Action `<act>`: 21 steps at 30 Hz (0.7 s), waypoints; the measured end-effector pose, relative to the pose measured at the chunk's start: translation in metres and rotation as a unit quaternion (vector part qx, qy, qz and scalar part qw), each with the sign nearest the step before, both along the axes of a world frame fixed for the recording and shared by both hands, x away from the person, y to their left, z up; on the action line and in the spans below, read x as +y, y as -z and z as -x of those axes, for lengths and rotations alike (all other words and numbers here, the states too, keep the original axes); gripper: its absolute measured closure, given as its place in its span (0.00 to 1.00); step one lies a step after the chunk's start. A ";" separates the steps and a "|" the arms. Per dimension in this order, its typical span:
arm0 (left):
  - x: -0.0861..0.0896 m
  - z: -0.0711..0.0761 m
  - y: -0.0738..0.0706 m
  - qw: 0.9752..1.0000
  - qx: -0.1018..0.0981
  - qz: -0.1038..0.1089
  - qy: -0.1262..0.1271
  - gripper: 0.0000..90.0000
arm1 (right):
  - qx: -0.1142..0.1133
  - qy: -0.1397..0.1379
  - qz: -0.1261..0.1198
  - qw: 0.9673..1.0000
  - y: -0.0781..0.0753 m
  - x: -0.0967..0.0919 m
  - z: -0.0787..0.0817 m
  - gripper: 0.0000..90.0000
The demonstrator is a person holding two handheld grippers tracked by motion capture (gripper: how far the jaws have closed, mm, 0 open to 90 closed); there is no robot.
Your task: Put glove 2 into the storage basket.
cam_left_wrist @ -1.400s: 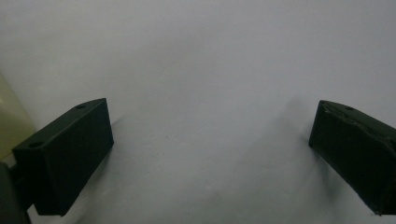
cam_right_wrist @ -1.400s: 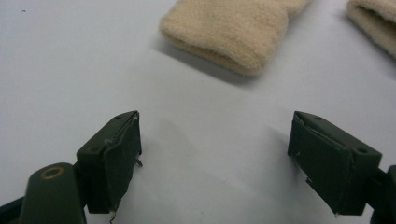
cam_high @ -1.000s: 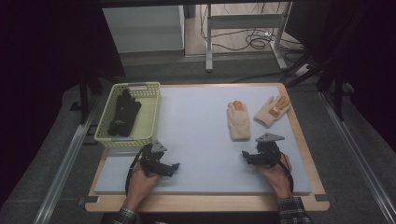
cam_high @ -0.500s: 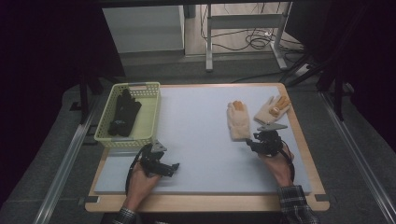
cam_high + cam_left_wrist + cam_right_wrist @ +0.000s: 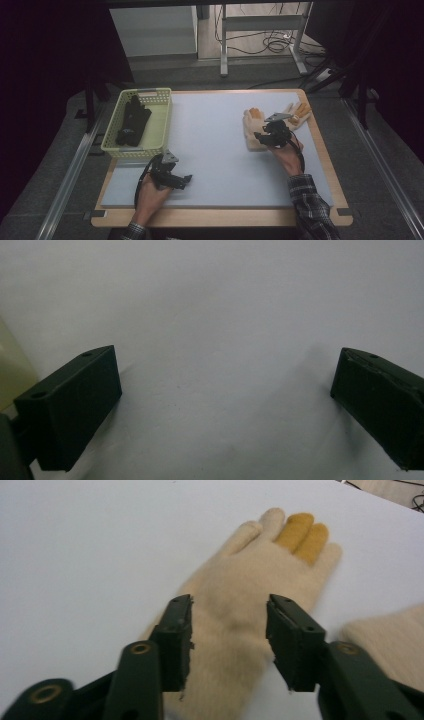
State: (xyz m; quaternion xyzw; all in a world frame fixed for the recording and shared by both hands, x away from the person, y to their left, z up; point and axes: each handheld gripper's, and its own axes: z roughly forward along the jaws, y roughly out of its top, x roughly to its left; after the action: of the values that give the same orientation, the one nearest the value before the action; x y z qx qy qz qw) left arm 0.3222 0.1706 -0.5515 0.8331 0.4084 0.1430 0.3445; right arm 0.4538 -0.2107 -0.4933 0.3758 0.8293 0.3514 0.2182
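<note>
Over the cream knit glove (image 5: 250, 605), my right gripper (image 5: 229, 630) has just been opening slightly, jaws straddling the cuff, not pressing. My left gripper (image 5: 225, 405) rests wide apart on the table mat (image 5: 225, 300).

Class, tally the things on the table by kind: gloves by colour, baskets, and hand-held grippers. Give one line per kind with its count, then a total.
Cream gloves with orange fingertips: 2, one under the right gripper, one nearer the table's far right edge
Black gloves, bundled in the basket: number cannot be told
Basket: 1
Grippers: 2, left and right
Total: 5, plus the black gloves
</note>
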 end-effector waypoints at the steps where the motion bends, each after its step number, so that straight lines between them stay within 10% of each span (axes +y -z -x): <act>1: 0.000 0.000 0.000 1.000 0.000 0.000 0.000 0.00 | -0.001 0.000 0.001 1.000 0.001 0.001 -0.003 0.52; 15: 0.000 0.000 0.000 1.000 0.000 0.000 0.000 0.00 | 0.029 -0.009 0.005 1.000 0.032 0.006 -0.052 0.33; 21: 0.000 0.000 0.000 1.000 0.000 0.000 0.000 0.00 | 0.025 0.006 -0.008 1.000 0.033 0.009 -0.050 0.59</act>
State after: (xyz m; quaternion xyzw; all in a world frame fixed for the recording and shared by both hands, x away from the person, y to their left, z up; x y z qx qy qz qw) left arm 0.3223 0.1707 -0.5516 0.8332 0.4081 0.1429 0.3446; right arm 0.5036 -0.2013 -0.5259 0.3913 0.8294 0.3471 0.1963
